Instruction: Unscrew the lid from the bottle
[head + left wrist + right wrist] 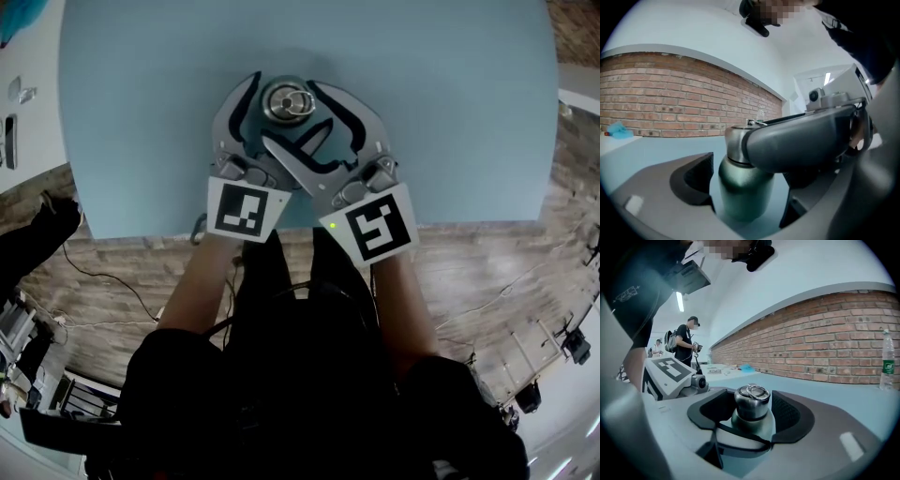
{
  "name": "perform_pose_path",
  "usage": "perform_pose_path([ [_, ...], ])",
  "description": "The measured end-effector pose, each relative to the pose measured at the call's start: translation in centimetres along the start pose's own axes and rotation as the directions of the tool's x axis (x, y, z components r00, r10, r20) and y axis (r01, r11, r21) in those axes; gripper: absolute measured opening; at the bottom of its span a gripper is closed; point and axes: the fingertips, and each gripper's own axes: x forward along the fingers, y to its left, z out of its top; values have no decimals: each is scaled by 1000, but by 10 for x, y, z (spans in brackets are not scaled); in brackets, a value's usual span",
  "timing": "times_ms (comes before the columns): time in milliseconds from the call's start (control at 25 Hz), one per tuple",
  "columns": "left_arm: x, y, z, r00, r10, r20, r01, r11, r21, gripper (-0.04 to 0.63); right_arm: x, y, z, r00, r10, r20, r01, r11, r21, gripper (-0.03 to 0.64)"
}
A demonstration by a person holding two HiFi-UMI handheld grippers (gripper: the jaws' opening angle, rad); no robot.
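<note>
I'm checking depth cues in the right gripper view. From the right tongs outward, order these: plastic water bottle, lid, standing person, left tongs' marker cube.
1. lid, centre, directly in front.
2. left tongs' marker cube, close by on the left.
3. plastic water bottle, far right, by the brick wall.
4. standing person, far left background.

A long red brick wall (pixel 843 343) runs under a white ceiling (pixel 811 268) with a strip light (pixel 680 301). The pale blue table (pixel 450 112) stands on a wood-plank floor (pixel 487 272), cables (pixel 103 280) trailing across it.
</note>
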Motion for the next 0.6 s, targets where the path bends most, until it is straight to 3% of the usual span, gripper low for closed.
perform_pose_path([
  [200, 0, 5, 2, 997, 72, 21, -71, 996, -46, 430, 4, -1, 2, 999, -48, 10, 48, 999, 4, 296],
  [600, 5, 5, -7, 993, 119, -2, -119, 992, -37, 402, 12, -6, -1, 999, -53, -11, 52, 998, -30, 293],
])
